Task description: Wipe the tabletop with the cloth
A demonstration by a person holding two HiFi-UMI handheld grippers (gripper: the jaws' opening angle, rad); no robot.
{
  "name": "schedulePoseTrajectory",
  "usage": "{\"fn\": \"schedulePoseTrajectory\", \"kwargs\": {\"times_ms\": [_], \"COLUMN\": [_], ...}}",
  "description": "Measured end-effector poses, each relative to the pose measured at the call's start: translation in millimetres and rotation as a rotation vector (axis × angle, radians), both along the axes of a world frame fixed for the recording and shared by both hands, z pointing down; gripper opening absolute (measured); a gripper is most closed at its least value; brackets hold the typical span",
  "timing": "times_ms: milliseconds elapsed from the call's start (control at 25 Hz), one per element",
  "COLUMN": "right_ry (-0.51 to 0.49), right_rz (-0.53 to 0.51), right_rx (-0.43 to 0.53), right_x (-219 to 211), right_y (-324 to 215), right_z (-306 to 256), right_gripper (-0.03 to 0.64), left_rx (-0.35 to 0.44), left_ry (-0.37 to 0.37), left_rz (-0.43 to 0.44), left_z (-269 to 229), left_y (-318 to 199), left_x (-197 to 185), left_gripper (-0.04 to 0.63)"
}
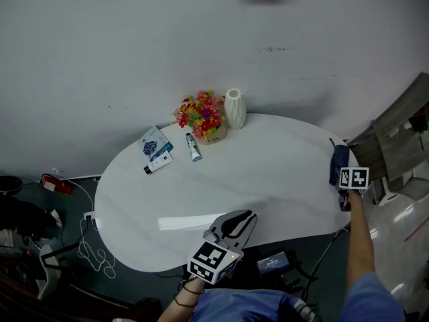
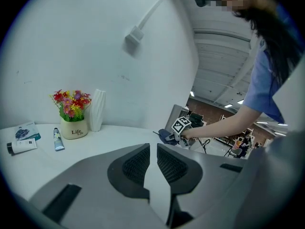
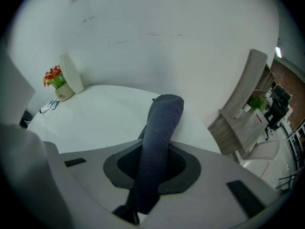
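Note:
A dark blue cloth is clamped between the jaws of my right gripper, which is shut on it. In the head view the cloth hangs at the white oval tabletop's far right edge, just beyond the right gripper. My left gripper hovers over the table's near edge. In the left gripper view its jaws stand nearly together with only a thin slit and nothing between them. That view also shows the right gripper and the cloth across the table.
At the table's back stand a flower pot and a white ribbed vase. A small tube, a blue packet and a flat white box lie at the back left. Wooden furniture stands to the right. Cables lie on the floor at the left.

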State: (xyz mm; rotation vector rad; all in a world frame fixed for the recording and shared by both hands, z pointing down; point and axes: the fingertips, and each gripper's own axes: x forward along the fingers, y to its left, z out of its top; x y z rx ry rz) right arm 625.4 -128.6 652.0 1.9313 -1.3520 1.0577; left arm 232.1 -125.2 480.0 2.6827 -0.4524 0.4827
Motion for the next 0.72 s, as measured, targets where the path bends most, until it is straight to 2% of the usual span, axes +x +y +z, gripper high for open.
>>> {"fn": "schedulePoseTrajectory", "kwargs": {"times_ms": [160, 320, 520, 720], "right_ry": [0.02, 0.017, 0.029, 0.025], "right_rz": [0.072, 0.094, -0.016, -0.13], "right_rx": [-0.006, 0.027, 0.053, 0.111], "right_x": [26.4, 26.5, -18.2, -96.3], "right_y": [14.8, 11.9, -6.5, -32.6], "right_z": [-2.1, -10.1, -29.6, -53.6], "right_gripper": [0.069, 0.069, 0.069, 0.069], "left_rx": [-0.004, -0.009, -0.038, -0.028], "left_ry": [-0.012, -0.017, -0.008, -0.01], "left_rz": [-0.02, -0.066, -0.144, -0.206], "left_z": [2.1, 5.1, 6.0, 5.6], "left_y": [1.9, 0.9, -4.0, -13.9], "left_x": [-12.0, -31.6, -64.4, -110.0], "left_gripper": [0.041, 0.041, 0.041, 0.041]}}
